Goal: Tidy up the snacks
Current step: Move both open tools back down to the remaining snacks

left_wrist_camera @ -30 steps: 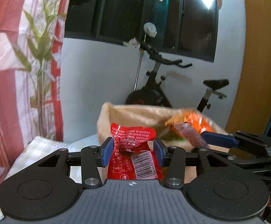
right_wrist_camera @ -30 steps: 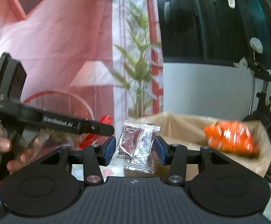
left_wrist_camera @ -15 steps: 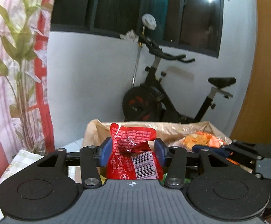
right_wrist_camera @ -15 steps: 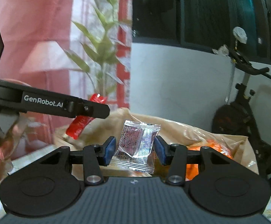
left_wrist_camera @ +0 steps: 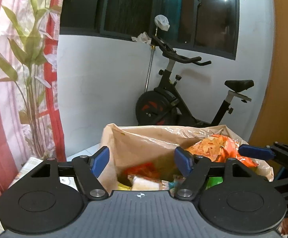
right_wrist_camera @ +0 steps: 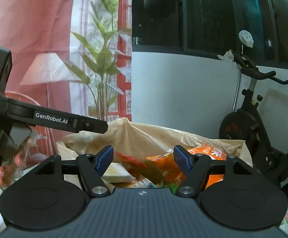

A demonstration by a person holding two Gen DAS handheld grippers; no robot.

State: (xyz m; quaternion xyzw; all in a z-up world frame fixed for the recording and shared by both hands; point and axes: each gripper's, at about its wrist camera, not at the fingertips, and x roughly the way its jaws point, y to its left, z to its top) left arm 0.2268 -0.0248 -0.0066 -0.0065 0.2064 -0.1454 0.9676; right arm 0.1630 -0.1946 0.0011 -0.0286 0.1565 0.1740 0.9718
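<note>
- Over the open tan plastic bag [left_wrist_camera: 144,138], the left gripper [left_wrist_camera: 142,159] and the right gripper [right_wrist_camera: 143,158] hang with jaws spread, empty.
- "GenRobot.AI" reads in white along the left gripper's side in the right wrist view.
- Inside the bag lie an orange snack pack [right_wrist_camera: 203,152], a blurred red packet [left_wrist_camera: 142,168], perhaps the same in both views, and a pale wrapper [right_wrist_camera: 118,171].
- The bag sits on a table [left_wrist_camera: 27,164] with a pale checked cloth.
- Behind stand an exercise bike [left_wrist_camera: 175,99], a white wall, a dark window and a red curtain [right_wrist_camera: 25,39] with a leaf print.

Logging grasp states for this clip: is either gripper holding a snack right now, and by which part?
Nothing is held. The left gripper and right gripper are both open and empty above the bag of snacks.
</note>
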